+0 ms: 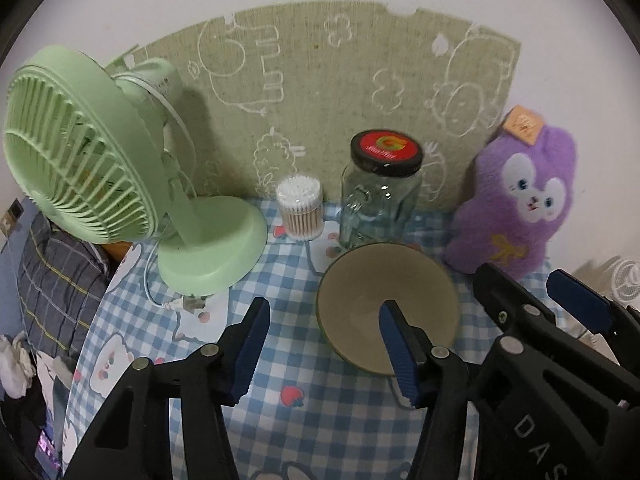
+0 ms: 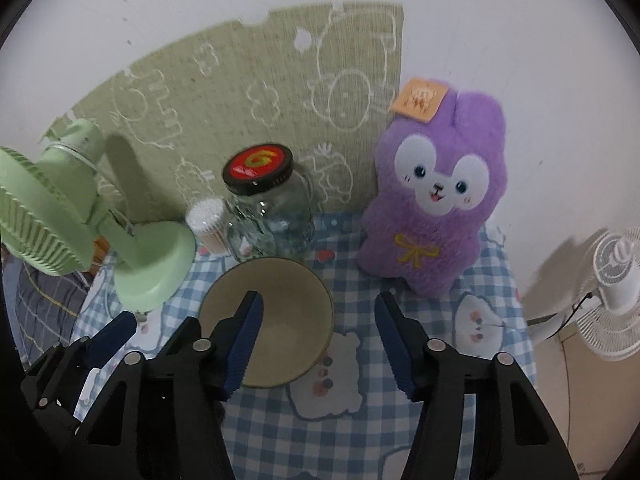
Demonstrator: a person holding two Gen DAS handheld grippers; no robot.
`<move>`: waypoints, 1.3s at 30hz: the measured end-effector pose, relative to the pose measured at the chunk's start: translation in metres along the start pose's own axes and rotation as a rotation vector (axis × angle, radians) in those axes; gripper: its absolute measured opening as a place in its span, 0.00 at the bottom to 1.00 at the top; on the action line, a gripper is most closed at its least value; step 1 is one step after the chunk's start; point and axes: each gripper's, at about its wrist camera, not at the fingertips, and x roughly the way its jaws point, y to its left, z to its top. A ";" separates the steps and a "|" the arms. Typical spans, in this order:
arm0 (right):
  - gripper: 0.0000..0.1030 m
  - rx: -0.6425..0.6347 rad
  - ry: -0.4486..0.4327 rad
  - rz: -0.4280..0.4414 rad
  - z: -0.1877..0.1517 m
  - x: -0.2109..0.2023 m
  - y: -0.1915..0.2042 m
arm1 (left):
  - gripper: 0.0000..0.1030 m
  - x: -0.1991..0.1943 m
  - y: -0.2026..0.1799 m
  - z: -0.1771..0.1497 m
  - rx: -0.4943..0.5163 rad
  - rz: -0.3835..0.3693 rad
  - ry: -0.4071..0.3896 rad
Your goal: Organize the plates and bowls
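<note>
A single bowl [image 1: 360, 280], tan inside with a greenish rim, sits on the blue checked tablecloth [image 1: 304, 360] in front of a glass jar. In the left wrist view my left gripper [image 1: 324, 310] is open; its right finger shows in front of the bowl's inside and its left finger stands over the cloth, so the bowl's left rim lies between them. In the right wrist view my right gripper [image 2: 320, 304] is open too, straddling the right rim of the bowl [image 2: 288, 292]. No pad visibly presses on the bowl. Each gripper shows at the edge of the other's view.
Behind the bowl stand a glass jar [image 1: 380, 208] with a red and black lid and a tub of cotton swabs [image 1: 300, 208]. A green desk fan [image 1: 120, 184] is on the left, a purple plush toy [image 2: 436, 200] on the right. A white floor fan [image 2: 616, 280] stands beyond the table's right edge.
</note>
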 end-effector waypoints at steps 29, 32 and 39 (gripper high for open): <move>0.42 0.042 0.116 0.000 -0.013 0.096 -0.006 | 0.25 0.096 -0.015 -0.009 0.060 0.014 0.079; 0.40 0.052 0.126 0.003 -0.014 0.103 -0.007 | 0.22 0.102 -0.015 -0.009 0.058 0.017 0.090; 0.19 0.059 0.136 0.019 -0.015 0.110 -0.007 | 0.18 0.107 -0.014 -0.010 0.042 0.030 0.099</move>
